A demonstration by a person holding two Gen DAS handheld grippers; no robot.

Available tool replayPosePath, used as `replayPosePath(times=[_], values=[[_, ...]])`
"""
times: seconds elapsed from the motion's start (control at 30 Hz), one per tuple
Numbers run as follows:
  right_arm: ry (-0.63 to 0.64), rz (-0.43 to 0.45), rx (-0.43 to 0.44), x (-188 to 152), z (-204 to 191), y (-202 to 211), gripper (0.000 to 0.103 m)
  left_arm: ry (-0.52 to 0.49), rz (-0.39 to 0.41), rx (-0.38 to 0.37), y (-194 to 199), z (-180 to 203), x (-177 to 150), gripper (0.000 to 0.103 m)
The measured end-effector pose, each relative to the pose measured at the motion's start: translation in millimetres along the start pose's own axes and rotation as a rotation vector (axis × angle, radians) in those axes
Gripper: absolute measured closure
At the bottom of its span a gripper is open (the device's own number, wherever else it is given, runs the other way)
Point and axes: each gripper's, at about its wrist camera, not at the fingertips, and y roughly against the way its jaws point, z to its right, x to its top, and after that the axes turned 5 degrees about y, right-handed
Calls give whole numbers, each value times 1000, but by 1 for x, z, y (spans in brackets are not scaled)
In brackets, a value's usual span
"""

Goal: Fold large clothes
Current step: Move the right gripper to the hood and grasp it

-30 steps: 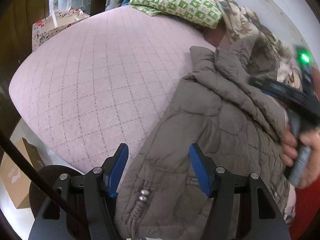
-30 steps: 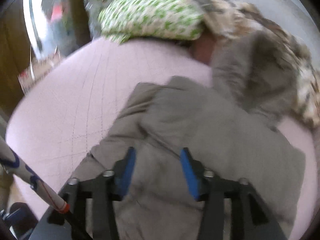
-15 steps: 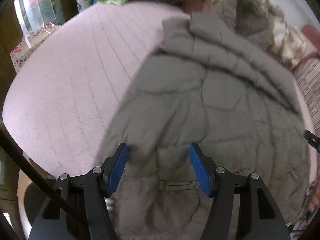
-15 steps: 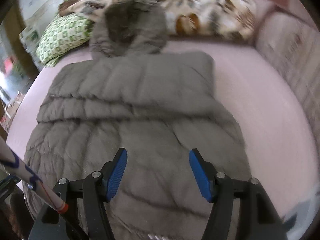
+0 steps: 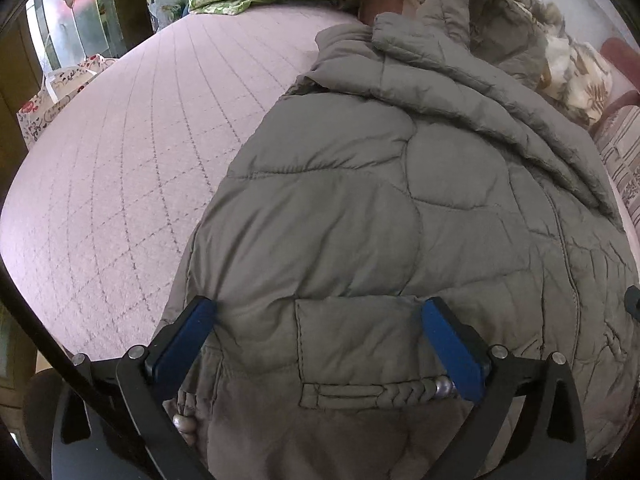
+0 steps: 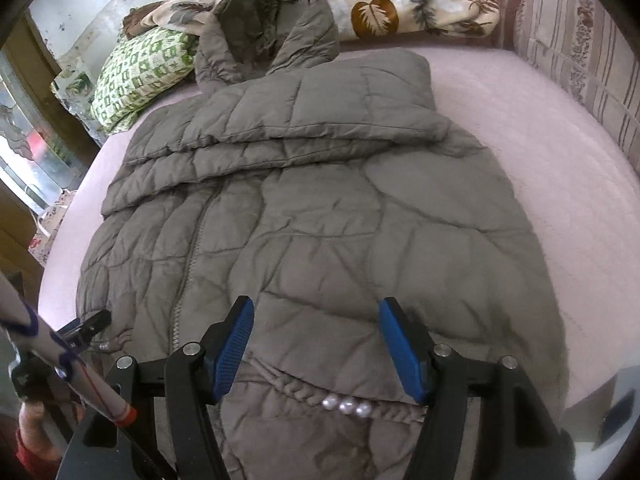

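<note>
Puffy grey jacket on the bed: soft, bulky, springy. Left tongs just opened wide, right tongs spread, both empty; grip hem corners.

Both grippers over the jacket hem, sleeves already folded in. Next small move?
Probably lower both and pinch the hem. The left gripper, jaws just opened wide, and right gripper hover open over the jacket's near edge, nothing gripped; folding it toward the hood looks next.
</note>
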Motion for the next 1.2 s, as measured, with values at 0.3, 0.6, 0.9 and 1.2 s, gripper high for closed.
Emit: replayPosePath(times=[0.3,0.6,0.9,1.2], values=[[19,-1,-9,0,-14,3,31,5,29,-24,0,-4,1,0],[60,6,-47,13,-35,7,31,-31,141,-7,-9,0,5,0],[136,61,-88,63,-74,19,28,-60,158,-69,10,-1,31,0],[105,155,-82,176,-106,15,24,-56,223,-245,18,7,112,0]])
